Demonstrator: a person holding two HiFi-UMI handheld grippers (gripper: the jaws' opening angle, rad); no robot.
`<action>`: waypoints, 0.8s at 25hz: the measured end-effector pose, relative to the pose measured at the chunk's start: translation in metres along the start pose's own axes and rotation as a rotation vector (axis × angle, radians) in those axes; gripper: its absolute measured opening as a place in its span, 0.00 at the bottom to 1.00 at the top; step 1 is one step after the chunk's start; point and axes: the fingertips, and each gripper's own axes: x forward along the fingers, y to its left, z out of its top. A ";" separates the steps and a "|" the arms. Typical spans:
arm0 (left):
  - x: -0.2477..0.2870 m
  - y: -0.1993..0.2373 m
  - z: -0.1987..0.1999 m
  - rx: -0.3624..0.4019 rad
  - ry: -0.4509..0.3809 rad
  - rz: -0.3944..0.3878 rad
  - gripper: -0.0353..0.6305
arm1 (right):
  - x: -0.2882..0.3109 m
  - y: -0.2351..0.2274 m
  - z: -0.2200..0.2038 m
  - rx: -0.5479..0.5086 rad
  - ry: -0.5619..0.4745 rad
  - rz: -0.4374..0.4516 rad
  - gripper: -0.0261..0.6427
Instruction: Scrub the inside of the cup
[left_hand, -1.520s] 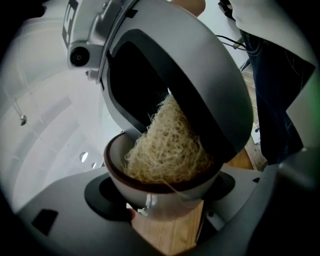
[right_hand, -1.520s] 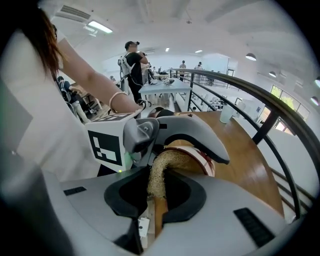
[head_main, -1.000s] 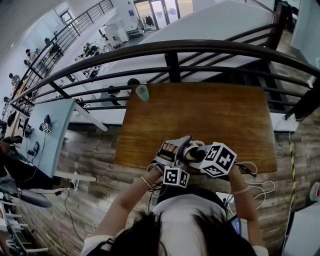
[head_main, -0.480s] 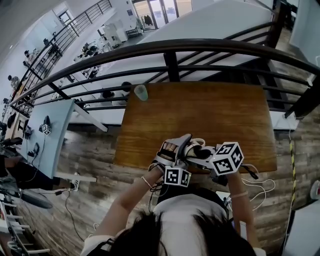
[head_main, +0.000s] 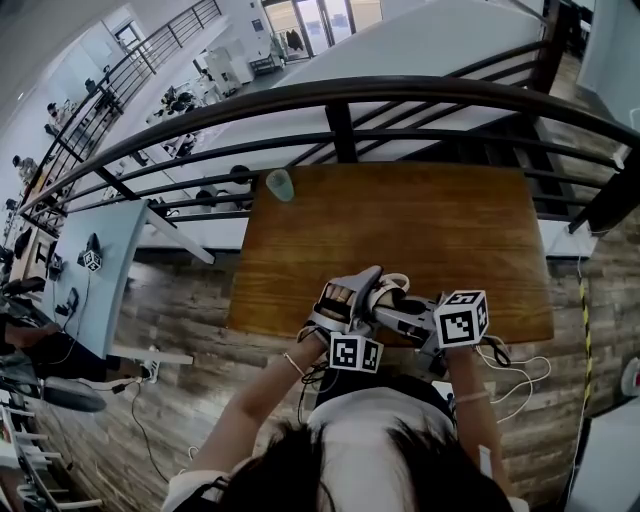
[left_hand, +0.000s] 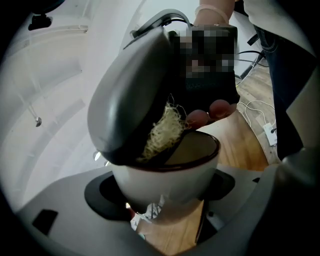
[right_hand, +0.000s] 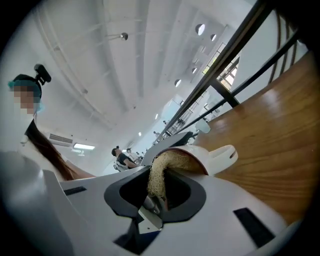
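Note:
A white cup (left_hand: 165, 182) with a dark rim sits between the jaws of my left gripper (left_hand: 162, 195), which is shut on its body. My right gripper (right_hand: 155, 200) is shut on a straw-coloured fibre scrubber (right_hand: 160, 175). The scrubber (left_hand: 161, 131) dips over the rim into the cup and lies against its inner wall. In the right gripper view the cup (right_hand: 217, 155) shows its handle toward the table. In the head view both grippers meet at the cup (head_main: 392, 297) above the table's near edge, the left gripper (head_main: 352, 298) to its left and the right gripper (head_main: 405, 312) to its right.
The brown wooden table (head_main: 400, 220) stretches away from me. A small green cup (head_main: 281, 185) stands at its far left corner. A dark metal railing (head_main: 340, 120) runs behind the table. White cables (head_main: 512, 362) lie on the floor at my right.
My right gripper's marker cube has swung to the right and turned, while the scrubber end stays in the cup. The left gripper and cup have held still.

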 end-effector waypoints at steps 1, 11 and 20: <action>0.001 0.000 0.000 0.000 -0.001 0.004 0.67 | -0.001 0.000 0.001 0.020 -0.020 0.008 0.16; 0.001 0.000 0.003 -0.001 -0.013 0.032 0.67 | -0.008 -0.001 0.007 0.142 -0.145 0.072 0.16; 0.003 0.006 0.007 -0.009 -0.021 0.061 0.67 | -0.015 0.004 0.019 0.272 -0.260 0.182 0.16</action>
